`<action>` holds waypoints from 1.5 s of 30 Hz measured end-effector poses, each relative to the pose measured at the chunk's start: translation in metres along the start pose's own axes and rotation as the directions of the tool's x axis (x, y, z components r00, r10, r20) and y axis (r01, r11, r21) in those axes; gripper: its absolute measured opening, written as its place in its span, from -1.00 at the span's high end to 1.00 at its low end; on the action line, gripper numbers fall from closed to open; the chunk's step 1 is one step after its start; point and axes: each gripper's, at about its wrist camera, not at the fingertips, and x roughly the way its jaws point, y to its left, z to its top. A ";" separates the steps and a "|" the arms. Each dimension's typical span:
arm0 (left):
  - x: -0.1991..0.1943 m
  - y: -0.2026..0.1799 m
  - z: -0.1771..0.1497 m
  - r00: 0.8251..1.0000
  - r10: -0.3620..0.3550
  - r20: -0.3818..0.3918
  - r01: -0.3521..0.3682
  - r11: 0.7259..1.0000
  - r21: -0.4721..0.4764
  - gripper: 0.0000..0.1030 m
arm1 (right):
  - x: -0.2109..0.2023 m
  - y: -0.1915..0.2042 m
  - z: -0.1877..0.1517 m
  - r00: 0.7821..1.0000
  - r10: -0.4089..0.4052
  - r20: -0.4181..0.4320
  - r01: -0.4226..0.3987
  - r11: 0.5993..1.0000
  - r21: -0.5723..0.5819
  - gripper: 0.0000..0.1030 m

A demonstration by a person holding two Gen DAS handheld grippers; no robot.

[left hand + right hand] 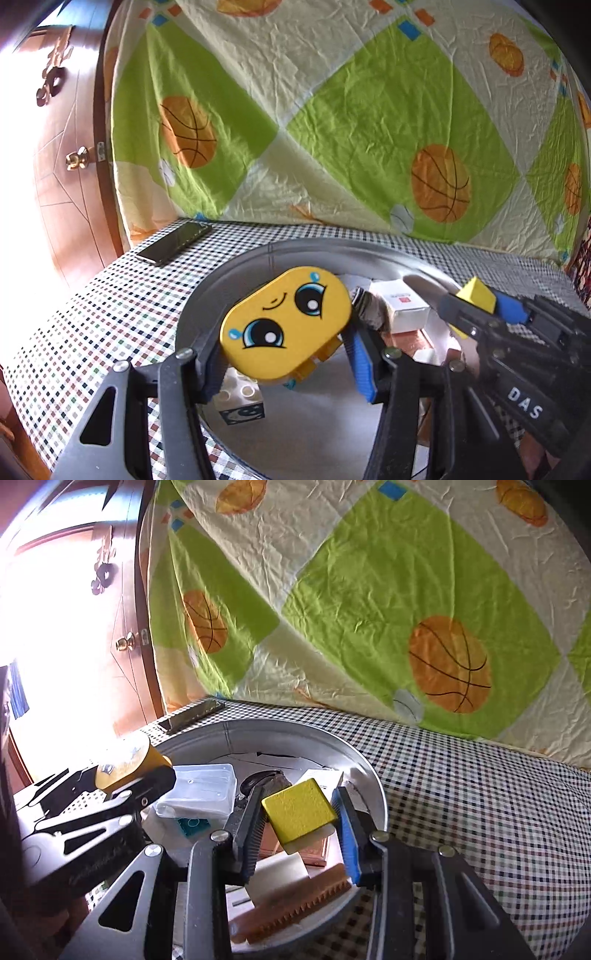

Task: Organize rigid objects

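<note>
My left gripper (288, 354) is shut on a yellow toy block with a cartoon face (286, 325) and holds it over the round metal pan (207, 291). My right gripper (301, 823) is shut on a yellow cube (299, 808) over the same pan (369, 775); it also shows in the left wrist view (476, 295). In the pan lie a white building brick (240, 400), a white box (402, 306), a clear plastic box (199, 790), a dark roll (269, 779), an orange comb (295, 908) and a copper-coloured flat piece (314, 851).
The pan stands on a checked tablecloth (110, 321). A black phone (173, 242) lies at the table's far left corner. A basketball-print sheet (332, 129) hangs behind the table. A wooden door (62, 158) is to the left.
</note>
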 end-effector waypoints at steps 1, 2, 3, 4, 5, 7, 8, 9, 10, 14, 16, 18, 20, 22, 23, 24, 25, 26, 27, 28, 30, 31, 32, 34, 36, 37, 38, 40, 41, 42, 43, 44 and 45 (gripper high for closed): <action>0.002 -0.001 0.000 1.000 0.002 -0.009 -0.002 1.000 0.007 -0.08 | 0.005 0.002 0.000 1.000 0.000 -0.009 0.000 1.000 -0.005 0.24; 0.005 -0.001 -0.001 1.000 0.001 -0.020 -0.001 1.000 0.011 -0.08 | 0.007 0.002 -0.001 1.000 -0.001 -0.018 0.000 1.000 -0.008 0.24; 0.007 -0.001 -0.002 1.000 -0.002 -0.031 0.002 1.000 0.014 -0.08 | 0.010 0.003 -0.002 1.000 -0.002 -0.028 0.001 1.000 -0.012 0.24; 0.009 -0.001 -0.003 0.999 -0.003 -0.041 0.004 1.000 0.016 -0.08 | 0.012 0.004 -0.003 0.999 -0.004 -0.033 0.004 1.000 -0.016 0.24; 0.010 -0.002 -0.003 0.999 -0.004 -0.046 0.005 1.000 0.017 -0.08 | 0.013 0.005 -0.004 0.999 -0.007 -0.033 0.006 1.000 -0.021 0.24; 0.012 -0.002 -0.005 0.998 -0.009 -0.055 0.011 1.000 0.024 -0.08 | 0.014 0.006 -0.006 0.999 -0.012 -0.037 0.011 1.000 -0.029 0.24; 0.012 -0.003 -0.005 0.998 -0.008 -0.058 0.010 1.000 0.027 -0.08 | 0.014 0.006 -0.007 0.999 -0.014 -0.037 0.013 0.999 -0.031 0.24; 0.013 -0.004 -0.006 0.998 -0.007 -0.062 0.009 0.999 0.032 -0.08 | 0.014 0.006 -0.007 0.999 -0.013 -0.035 0.012 0.999 -0.033 0.23; 0.013 -0.004 -0.006 0.998 -0.007 -0.065 0.009 0.999 0.032 -0.08 | 0.013 0.007 -0.007 0.999 -0.011 -0.032 0.010 0.999 -0.035 0.22; 0.013 -0.004 -0.006 0.997 0.001 -0.071 0.001 0.999 0.032 -0.08 | 0.011 0.007 -0.006 1.000 -0.018 -0.024 0.017 0.999 -0.038 0.01; 0.013 -0.003 -0.005 0.997 0.000 -0.073 0.002 1.000 0.027 -0.12 | 0.010 0.004 -0.006 1.000 -0.009 -0.021 0.008 1.000 -0.025 -0.05; 0.012 -0.003 -0.005 0.997 0.010 -0.070 -0.008 1.000 0.029 -0.19 | 0.008 0.002 -0.007 1.000 -0.014 -0.017 0.014 1.000 -0.014 -0.11; 0.011 -0.001 -0.003 0.998 0.022 -0.064 -0.020 1.000 0.020 -0.41 | 0.006 -0.002 -0.007 1.000 -0.014 -0.009 0.014 1.000 0.006 -0.17; 0.009 0.003 -0.002 0.998 0.025 -0.063 -0.025 1.000 0.008 -0.57 | 0.003 -0.006 -0.008 1.000 -0.018 -0.001 0.018 1.000 0.024 -0.31; 0.007 0.005 -0.002 0.998 0.027 -0.060 -0.027 1.000 0.000 -0.67 | 0.001 -0.008 -0.008 1.000 -0.021 0.005 0.021 0.999 0.032 -0.35; 0.006 0.006 -0.002 0.998 0.027 -0.055 -0.027 1.000 -0.008 -0.71 | -0.001 -0.009 -0.009 1.000 -0.020 0.011 0.020 0.999 0.041 -0.42; 0.004 0.007 -0.002 0.998 0.027 -0.050 -0.028 1.000 -0.012 -0.78 | -0.003 -0.011 -0.009 1.000 -0.016 0.015 0.016 0.999 0.050 -0.45; 0.003 0.008 -0.001 0.999 0.028 -0.045 -0.029 0.999 -0.014 -0.83 | -0.006 -0.012 -0.010 1.000 -0.014 0.021 0.013 0.998 0.058 -0.47; 0.001 0.008 -0.001 0.999 0.031 -0.039 -0.032 0.999 -0.015 -0.84 | -0.008 -0.012 -0.011 1.000 -0.016 0.027 0.014 0.998 0.062 -0.49; -0.001 0.008 -0.001 0.999 0.032 -0.035 -0.033 0.999 -0.014 -0.86 | -0.010 -0.012 -0.012 0.999 -0.018 0.032 0.016 0.998 0.064 -0.52; -0.003 0.007 -0.002 0.999 0.035 -0.031 -0.035 0.999 -0.008 -0.86 | -0.014 -0.012 -0.014 0.999 -0.027 0.043 0.025 0.998 0.063 -0.56; -0.005 0.006 -0.002 0.999 0.041 -0.030 -0.042 0.999 -0.006 -0.88 | -0.016 -0.011 -0.014 0.998 -0.031 0.048 0.028 0.998 0.062 -0.56; -0.007 0.006 -0.002 0.999 0.045 -0.027 -0.046 0.999 -0.005 -0.90 | -0.018 -0.011 -0.015 0.998 -0.033 0.052 0.029 0.998 0.062 -0.57; -0.010 0.007 -0.001 0.999 0.048 -0.020 -0.048 0.999 -0.006 -0.93 | -0.021 -0.011 -0.014 0.998 -0.033 0.061 0.029 0.997 0.064 -0.59; -0.014 0.008 0.000 0.999 0.046 -0.015 -0.046 0.999 -0.010 -0.94 | -0.026 -0.010 -0.013 0.997 -0.037 0.074 0.032 0.997 0.065 -0.62; -0.016 0.009 0.001 0.999 0.044 -0.011 -0.044 0.999 -0.011 -0.94 | -0.028 -0.009 -0.012 0.996 -0.038 0.081 0.033 0.997 0.063 -0.64; -0.020 0.010 0.002 0.999 0.045 -0.003 -0.045 0.999 -0.012 -0.95 | -0.031 -0.008 -0.010 0.996 -0.038 0.087 0.032 0.998 0.061 -0.66; -0.026 0.012 0.003 0.998 0.059 0.009 -0.059 0.998 -0.017 -0.99 | -0.036 -0.006 -0.008 0.995 -0.036 0.095 0.031 0.998 0.053 -0.68; -0.028 0.014 0.003 0.998 0.064 0.014 -0.064 0.998 -0.020 -0.99 | -0.038 -0.005 -0.006 0.994 -0.036 0.098 0.031 0.998 0.049 -0.69; -0.032 0.016 0.004 0.997 0.072 0.020 -0.071 0.997 -0.026 -0.99 | -0.040 -0.003 -0.005 0.994 -0.036 0.102 0.031 0.998 0.046 -0.69; -0.034 0.018 0.005 0.997 0.077 0.023 -0.076 0.997 -0.030 -0.99 | -0.043 -0.002 -0.003 0.994 -0.035 0.107 0.031 0.999 0.042 -0.69; -0.037 0.021 0.005 0.996 0.083 0.028 -0.082 0.996 -0.036 -0.99 | -0.047 0.000 -0.001 0.993 -0.034 0.113 0.029 0.999 0.040 -0.69; -0.041 0.024 0.006 0.995 0.096 0.035 -0.095 0.995 -0.042 -0.99 | -0.050 0.001 0.001 0.992 -0.031 0.120 0.026 0.999 0.040 -0.69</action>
